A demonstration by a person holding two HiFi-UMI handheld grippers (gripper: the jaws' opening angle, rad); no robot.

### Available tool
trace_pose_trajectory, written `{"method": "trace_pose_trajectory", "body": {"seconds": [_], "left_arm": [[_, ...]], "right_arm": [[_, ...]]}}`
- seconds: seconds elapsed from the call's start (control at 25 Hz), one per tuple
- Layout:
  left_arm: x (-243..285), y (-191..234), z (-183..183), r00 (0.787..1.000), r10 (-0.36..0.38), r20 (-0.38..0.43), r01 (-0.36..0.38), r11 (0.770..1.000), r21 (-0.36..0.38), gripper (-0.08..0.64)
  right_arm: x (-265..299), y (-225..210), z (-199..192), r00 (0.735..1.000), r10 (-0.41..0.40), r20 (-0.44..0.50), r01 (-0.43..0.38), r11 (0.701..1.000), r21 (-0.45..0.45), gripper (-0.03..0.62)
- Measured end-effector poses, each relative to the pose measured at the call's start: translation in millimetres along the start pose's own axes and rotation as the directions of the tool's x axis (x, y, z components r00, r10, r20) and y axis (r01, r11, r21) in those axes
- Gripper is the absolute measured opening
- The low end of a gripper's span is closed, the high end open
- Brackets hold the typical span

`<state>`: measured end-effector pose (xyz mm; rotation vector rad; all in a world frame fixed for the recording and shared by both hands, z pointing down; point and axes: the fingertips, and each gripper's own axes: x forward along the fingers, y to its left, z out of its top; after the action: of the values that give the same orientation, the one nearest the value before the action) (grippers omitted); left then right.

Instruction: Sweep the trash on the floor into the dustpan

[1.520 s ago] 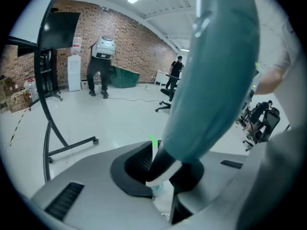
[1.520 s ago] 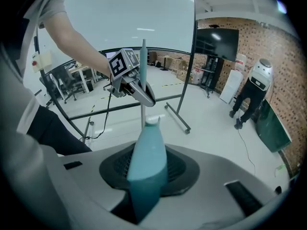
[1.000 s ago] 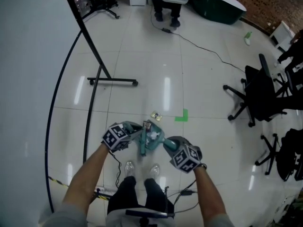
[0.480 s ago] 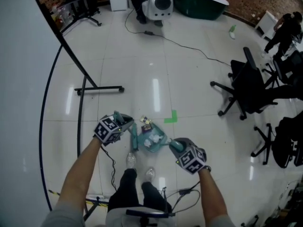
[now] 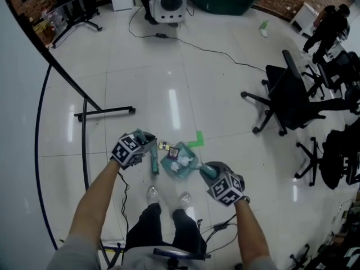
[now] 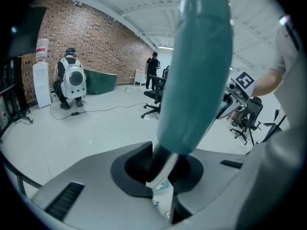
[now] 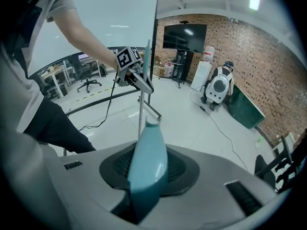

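In the right claw point(image 5: 203, 171), the dustpan point(image 5: 171, 169) points toward the brush point(image 5: 153, 160).

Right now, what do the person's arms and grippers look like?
Both the left gripper and right gripper are grey shells with dark ribbed insets, and each carries a cube of black-and-white square markers. A thin black cable trails from each. The arms are bare below short grey sleeves.
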<state>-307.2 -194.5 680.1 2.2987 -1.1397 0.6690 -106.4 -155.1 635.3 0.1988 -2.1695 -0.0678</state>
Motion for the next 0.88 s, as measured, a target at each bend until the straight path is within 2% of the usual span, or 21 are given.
{"method": "trace_pose_trajectory", "body": {"seconds": [0.12, 0.28, 0.4, 0.52, 0.64, 0.88], "left_arm": [[19.0, -2.1, 5.0, 1.000, -0.022, 0.007, 0.022, 1.000, -0.001, 0.032], [42.3, -23.0, 15.8, 0.995, -0.099, -0.024, 0.100, 0.994, 0.048, 0.035], [53.6, -45.5, 21.4, 0.985, -0.172, -0.027, 0.174, 0.982, 0.073, 0.035], [60.3, -65.3, 32.5, 0.972, -0.235, -0.016, 0.236, 0.970, 0.058, 0.034], [59.4, -62.7, 36.8, 0.976, -0.214, -0.026, 0.215, 0.976, 0.038, 0.028], [42.0, -33.6, 47.2, 0.988, -0.144, -0.051, 0.148, 0.987, 0.069, 0.025]], "right_arm": [[7.3, -6.0, -1.1, 1.000, 0.010, 0.008, -0.010, 1.000, 0.003, 0.104], [9.0, -16.4, -0.4, 1.000, 0.013, 0.018, -0.013, 1.000, -0.008, 0.104], [9.6, -19.4, -4.9, 1.000, 0.021, 0.023, -0.020, 1.000, -0.009, 0.104], [8.4, -19.3, -8.5, 0.999, 0.026, 0.028, -0.026, 1.000, 0.002, 0.104], [7.0, -21.8, -8.3, 0.999, 0.029, 0.034, -0.028, 1.000, -0.007, 0.104], [0.0, -32.9, -13.8, 1.000, 0.022, 0.023, -0.022, 1.000, -0.014, 0.104]]}}
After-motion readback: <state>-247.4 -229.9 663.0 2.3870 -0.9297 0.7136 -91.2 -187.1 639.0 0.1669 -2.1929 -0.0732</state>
